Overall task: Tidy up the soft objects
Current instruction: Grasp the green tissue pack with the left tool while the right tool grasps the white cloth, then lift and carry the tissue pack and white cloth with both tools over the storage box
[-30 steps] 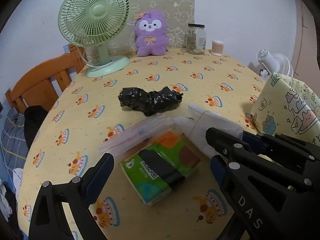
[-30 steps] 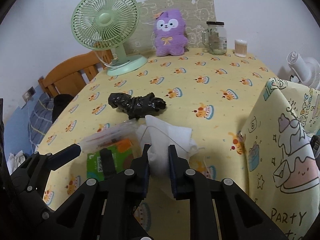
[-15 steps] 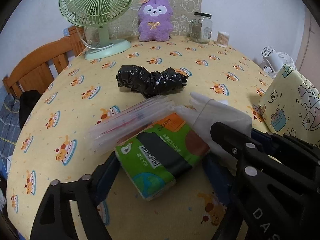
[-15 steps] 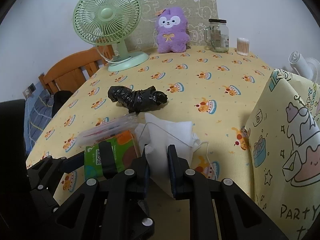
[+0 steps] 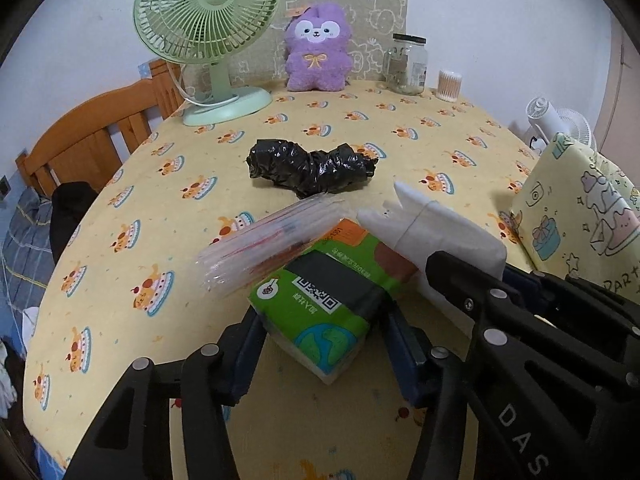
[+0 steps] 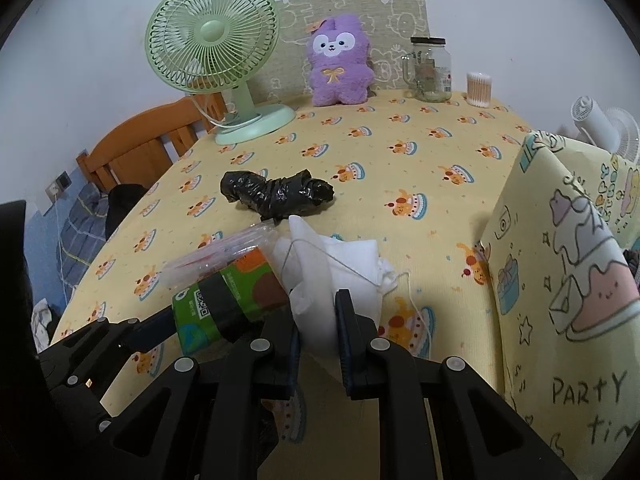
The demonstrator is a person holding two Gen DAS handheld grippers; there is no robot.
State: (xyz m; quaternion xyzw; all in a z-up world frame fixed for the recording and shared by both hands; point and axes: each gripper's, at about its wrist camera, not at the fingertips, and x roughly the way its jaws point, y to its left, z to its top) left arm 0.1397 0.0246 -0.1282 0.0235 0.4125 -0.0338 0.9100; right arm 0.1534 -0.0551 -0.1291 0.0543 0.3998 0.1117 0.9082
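Green plastic wraps the tissue pack [image 5: 320, 300], which lies at the lower centre of the left wrist frame on the yellow cake-print tablecloth [image 5: 420, 136]. The left gripper [image 5: 324, 344] straddles the pack's near end; its jaws have just been closing and their blue pads now sit against both sides of the pack, grasping it. A clear zip bag [image 5: 272, 240] with red lines rests on the pack's far left edge. Right of the pack, a white pouch [image 6: 332, 276] with a drawstring is clenched between the narrow jaws of the right gripper [image 6: 318, 344], seen at the lower centre of the right wrist frame. Beyond both, near mid-frame, a crumpled black plastic bag [image 5: 310, 168] lies apart from them. Along the upper edge of the table stand a green desk fan [image 5: 208, 40], a purple plush toy [image 5: 318, 50], a glass jar [image 5: 406, 64] and a tub of cotton swabs [image 5: 449, 85]. A yellow party-print bag [image 6: 568, 288] fills the right side, and a wooden chair [image 5: 92, 140] shows at the left.
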